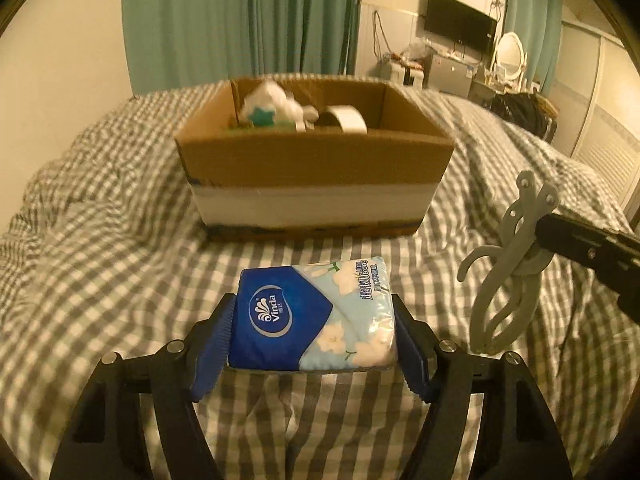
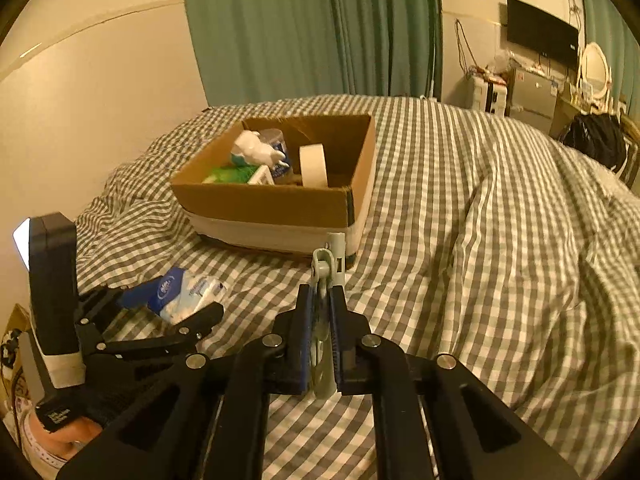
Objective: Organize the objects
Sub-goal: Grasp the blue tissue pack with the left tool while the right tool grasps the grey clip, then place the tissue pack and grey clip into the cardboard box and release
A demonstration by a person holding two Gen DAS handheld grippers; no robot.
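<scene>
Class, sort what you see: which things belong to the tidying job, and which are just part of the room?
Job: tissue pack in left gripper; grey hanger clip in right gripper; cardboard box.
Room: checked bedcover, green curtains, television, mirror.

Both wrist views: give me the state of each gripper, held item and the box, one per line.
Left gripper: shut on the tissue pack.
Tissue pack: sealed, held above the bed.
Right gripper: shut on the grey hanger clip.
Grey hanger clip: held clear of the bed.
Cardboard box: open-topped, on the bed, already holds a tape roll.
</scene>
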